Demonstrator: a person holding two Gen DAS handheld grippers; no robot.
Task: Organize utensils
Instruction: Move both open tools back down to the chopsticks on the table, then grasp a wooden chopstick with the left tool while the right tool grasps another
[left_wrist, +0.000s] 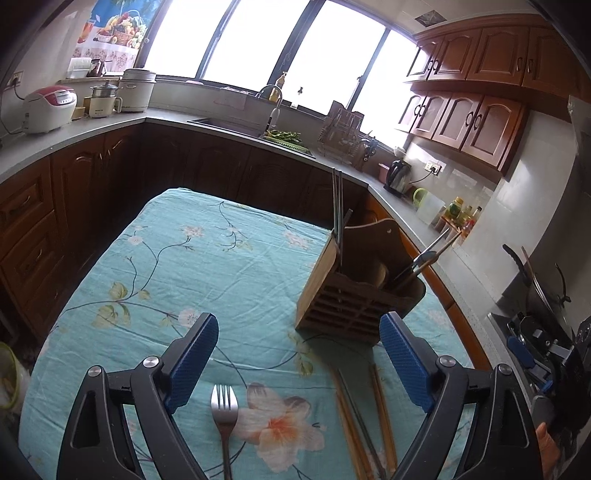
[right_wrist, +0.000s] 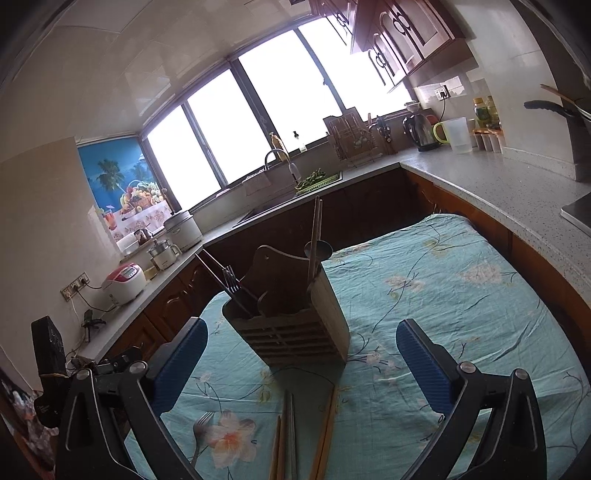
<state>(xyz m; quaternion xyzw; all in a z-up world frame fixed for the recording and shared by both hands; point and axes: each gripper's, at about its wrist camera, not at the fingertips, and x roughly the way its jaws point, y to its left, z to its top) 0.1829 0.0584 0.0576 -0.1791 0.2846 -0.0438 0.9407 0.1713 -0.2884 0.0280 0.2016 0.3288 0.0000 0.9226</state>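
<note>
Wooden slatted utensil holder stands centre-right on the floral tablecloth; steel fork lower centre; wooden chopsticks lower right, before the holder.

Left hand-held gripper open, nothing between its pads. A fork and loose chopsticks lie on the desk. A wooden utensil holder stands beyond, upright.
</note>
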